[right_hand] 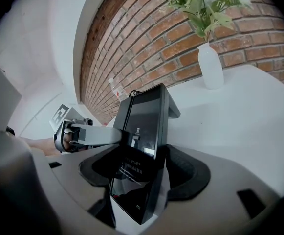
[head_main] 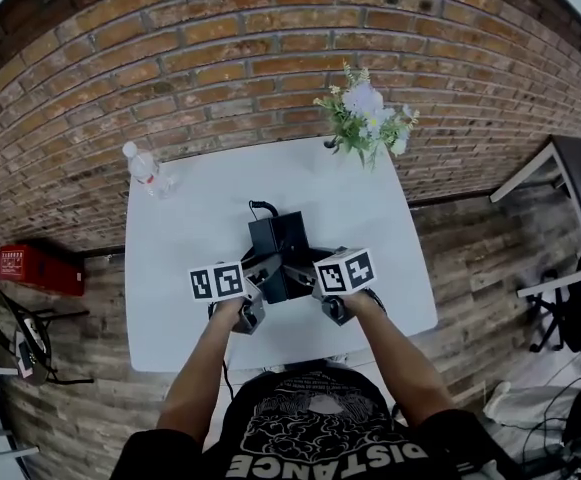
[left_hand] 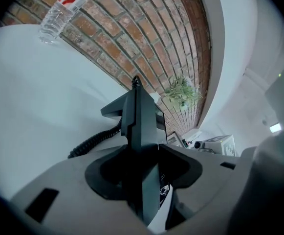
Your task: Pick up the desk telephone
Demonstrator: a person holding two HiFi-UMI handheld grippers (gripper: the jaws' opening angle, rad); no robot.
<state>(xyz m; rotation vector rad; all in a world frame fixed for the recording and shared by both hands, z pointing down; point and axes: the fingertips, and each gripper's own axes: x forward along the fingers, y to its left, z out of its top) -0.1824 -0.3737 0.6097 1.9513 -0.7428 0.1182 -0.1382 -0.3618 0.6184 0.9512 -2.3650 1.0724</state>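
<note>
The desk telephone (head_main: pixel 278 251) sits at the middle of the white table (head_main: pixel 170 298), a little nearer the person's edge than the wall edge. It is a black slab with a glossy face, and it is caught between two grippers. Whether its base rests on the tabletop or is just clear of it cannot be told.

The left gripper (left_hand: pixel 142 177) has the telephone's thin left edge standing between its jaws, filling the gap, and the pads look clamped on it. The coiled cord (left_hand: pixel 95 142) trails from the telephone's back onto the table on that side. The right gripper (right_hand: pixel 134 180) is closed the same way on the opposite side, with the dark face running down between its jaws.

Bare tabletop lies all round the telephone: a wide strip to the left, another to the right, and a narrower one toward the person. The nearest things stand well apart from it. A water bottle (head_main: pixel 146 170) is at the far left corner, and a white vase of flowers (head_main: pixel 368 118) is on the far edge toward the right.

The table's far edge meets the brick wall (head_main: pixel 220 58). Plank floor (head_main: pixel 460 258) shows on both sides, with a red box (head_main: pixel 38 266) on the left and a side desk (head_main: pixel 570 178) on the right.
</note>
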